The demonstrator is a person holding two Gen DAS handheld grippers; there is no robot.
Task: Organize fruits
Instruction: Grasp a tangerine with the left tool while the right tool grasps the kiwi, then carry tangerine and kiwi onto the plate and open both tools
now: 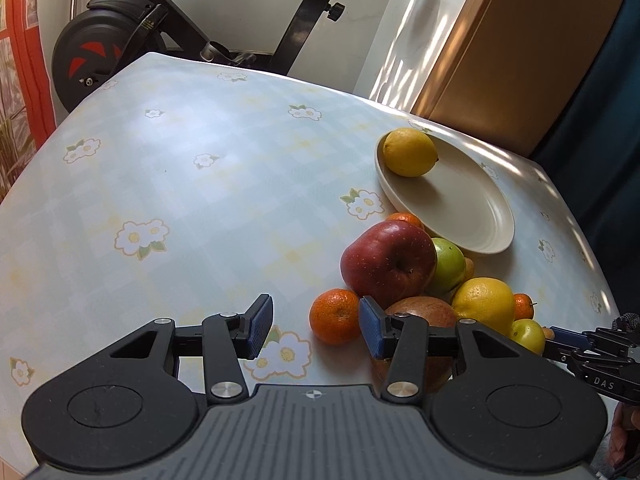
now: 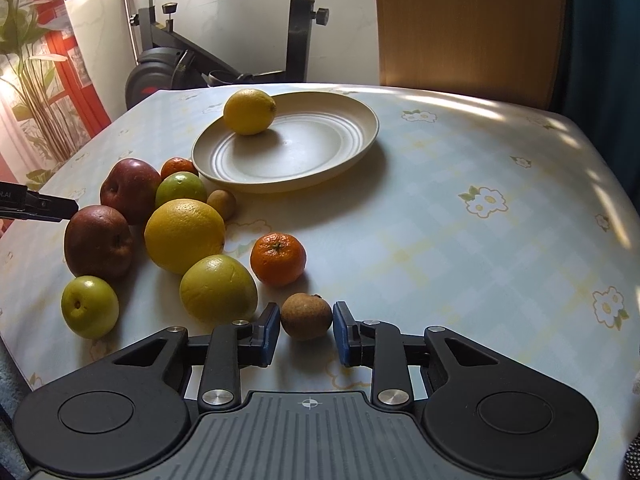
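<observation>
An exercise bike (image 2: pixel 224 48) and wooden chair (image 2: pixel 468 28) stand behind the table (image 2: pixel 460 240).

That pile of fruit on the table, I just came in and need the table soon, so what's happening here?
A person is sorting fruit onto a plate with a hand-held tool in each hand. One lemon already sits on the plate. The right tool has a small brown fruit between its pads, the left pad touching it. The left tool is open, low beside a mandarin. The other apples and citrus lie loose on the tablecloth.
</observation>
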